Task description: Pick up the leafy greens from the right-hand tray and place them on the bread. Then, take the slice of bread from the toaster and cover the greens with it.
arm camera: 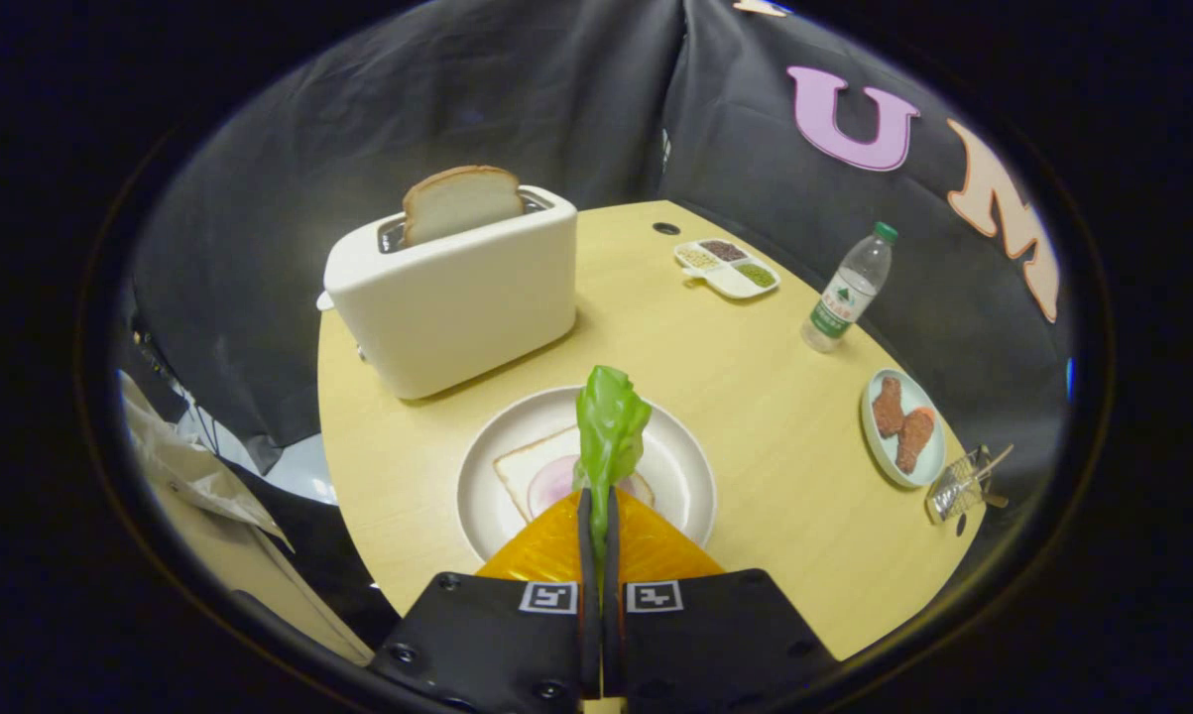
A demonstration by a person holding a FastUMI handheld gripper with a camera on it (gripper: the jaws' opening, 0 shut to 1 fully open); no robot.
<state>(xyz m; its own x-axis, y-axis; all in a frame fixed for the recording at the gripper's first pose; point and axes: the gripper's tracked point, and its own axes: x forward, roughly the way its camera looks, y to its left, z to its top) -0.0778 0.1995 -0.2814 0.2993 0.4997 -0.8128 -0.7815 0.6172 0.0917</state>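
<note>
One leaf of leafy greens point(610, 431) is standing pinched in the tool point(601, 521), clamped together at lower centre, hovering over the bread point(532, 474) on the plate point(492, 516), where an off-centre release is risking it sliding onto the desk point(755, 397).

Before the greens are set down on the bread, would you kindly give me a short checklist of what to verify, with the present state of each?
1. Grip: the gripper fingers are closed on the leafy greens, leaf standing up between them: ok.
2. Target: bread on plate lies just ahead of the fingers, a pink slice on it: ok.
3. Plate flat on the table: ok.
4. Height of the leaf above the bread: cannot tell.
5. Toaster holds the second slice of bread, upright in its slot: ok.
</note>
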